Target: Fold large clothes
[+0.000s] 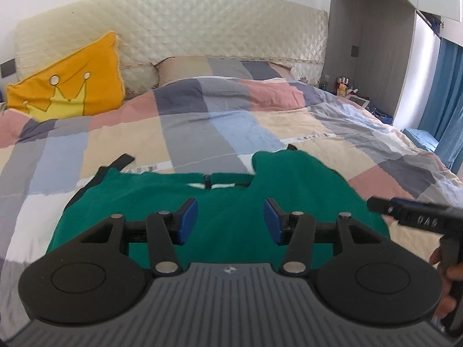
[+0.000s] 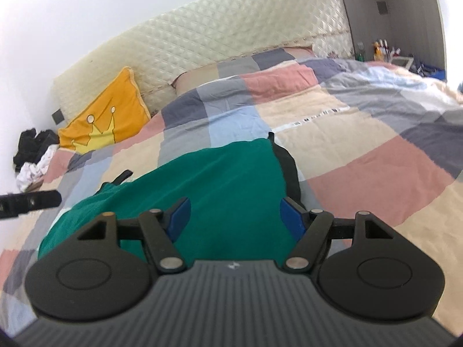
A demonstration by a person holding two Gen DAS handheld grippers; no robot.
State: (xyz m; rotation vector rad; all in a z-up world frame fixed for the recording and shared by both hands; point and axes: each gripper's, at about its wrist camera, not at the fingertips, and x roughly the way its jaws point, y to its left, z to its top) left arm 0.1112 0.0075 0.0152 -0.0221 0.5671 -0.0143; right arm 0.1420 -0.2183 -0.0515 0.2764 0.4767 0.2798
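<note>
A green garment [image 1: 225,214] with black trim lies partly folded on the checked quilt [image 1: 185,133] of a bed. My left gripper [image 1: 231,221] hovers above its middle, open, its blue pads [image 1: 188,219] holding nothing. In the right wrist view the same green garment [image 2: 220,190] lies below my right gripper [image 2: 235,217], which is also open and empty. The right gripper's finger [image 1: 405,214] reaches in at the right edge of the left wrist view, with a hand [image 1: 447,269] on its grip. The left gripper's finger [image 2: 29,201] shows at the left edge of the right wrist view.
A yellow crown pillow [image 1: 72,86] leans on the quilted headboard [image 1: 185,29]. A bedside shelf holds bottles [image 1: 343,85] at the far right, beside blue curtains [image 1: 445,101]. Dark and white clothes [image 2: 31,156] are piled at the bed's far left.
</note>
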